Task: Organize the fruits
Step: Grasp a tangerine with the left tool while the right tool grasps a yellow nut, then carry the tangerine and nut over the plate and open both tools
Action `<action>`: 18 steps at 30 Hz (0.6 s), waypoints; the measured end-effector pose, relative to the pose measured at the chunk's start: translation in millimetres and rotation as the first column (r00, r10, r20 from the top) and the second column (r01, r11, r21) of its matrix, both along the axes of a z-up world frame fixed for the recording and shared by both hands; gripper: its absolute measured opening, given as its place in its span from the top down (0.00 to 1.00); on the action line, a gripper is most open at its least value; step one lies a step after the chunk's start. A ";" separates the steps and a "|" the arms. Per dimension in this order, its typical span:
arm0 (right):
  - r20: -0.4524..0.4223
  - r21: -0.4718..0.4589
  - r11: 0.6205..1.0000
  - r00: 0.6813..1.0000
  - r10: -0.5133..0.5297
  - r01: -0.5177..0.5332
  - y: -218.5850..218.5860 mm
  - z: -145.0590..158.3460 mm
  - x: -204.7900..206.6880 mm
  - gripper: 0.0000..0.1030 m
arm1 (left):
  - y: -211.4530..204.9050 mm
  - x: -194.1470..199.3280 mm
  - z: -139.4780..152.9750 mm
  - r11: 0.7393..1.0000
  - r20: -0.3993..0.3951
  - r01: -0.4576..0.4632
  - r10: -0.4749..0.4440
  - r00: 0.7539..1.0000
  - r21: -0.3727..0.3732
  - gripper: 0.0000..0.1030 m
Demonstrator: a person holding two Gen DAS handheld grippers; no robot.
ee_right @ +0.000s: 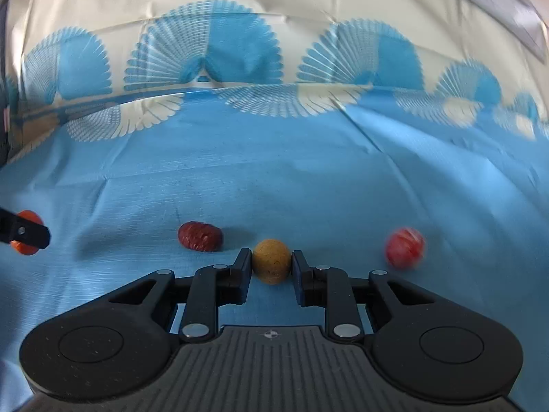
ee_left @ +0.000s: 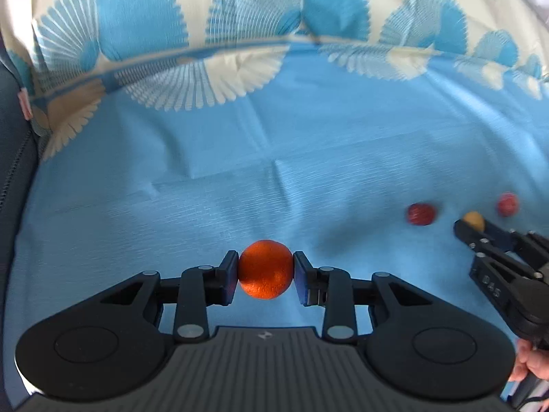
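Note:
My left gripper is shut on an orange fruit and holds it over the blue cloth. My right gripper is shut on a small yellow-brown round fruit close to the cloth. In the left wrist view the right gripper shows at the far right with the yellow fruit in it. A dark red wrinkled fruit lies left of the right gripper, and a red round fruit lies to its right. Both show in the left wrist view, the wrinkled one and the round one.
A blue cloth with a white and blue fan pattern at its far border covers the surface. The left gripper's finger and the orange show at the left edge of the right wrist view. A dark padded edge lies at far left.

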State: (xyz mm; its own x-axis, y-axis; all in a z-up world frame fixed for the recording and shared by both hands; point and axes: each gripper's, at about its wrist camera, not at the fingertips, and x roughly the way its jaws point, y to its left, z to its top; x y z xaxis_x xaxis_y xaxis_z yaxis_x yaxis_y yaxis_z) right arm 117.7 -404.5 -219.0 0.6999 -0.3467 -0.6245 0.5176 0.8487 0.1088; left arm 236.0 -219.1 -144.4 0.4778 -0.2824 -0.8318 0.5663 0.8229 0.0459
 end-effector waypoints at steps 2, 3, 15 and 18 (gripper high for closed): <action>0.004 0.019 1.000 1.000 -0.008 0.008 3.8 14.4 -12.8 0.75 | 9.9 -17.3 20.5 1.000 0.007 -0.004 0.005 1.000 -0.026 0.64; 0.017 0.018 1.000 1.000 -0.006 0.006 8.1 23.3 -22.3 0.75 | 17.3 -29.7 31.9 0.999 0.013 -0.005 0.006 1.000 -0.035 0.64; 0.056 0.043 0.981 0.981 0.187 -0.190 123.4 122.9 -170.2 0.75 | 142.7 -183.2 106.4 0.991 -0.042 -0.133 0.132 0.990 -0.022 0.64; 0.072 0.045 0.969 0.968 0.241 -0.245 154.6 143.3 -197.0 0.75 | 179.1 -214.4 115.6 0.984 -0.045 -0.175 0.174 0.984 -0.021 0.64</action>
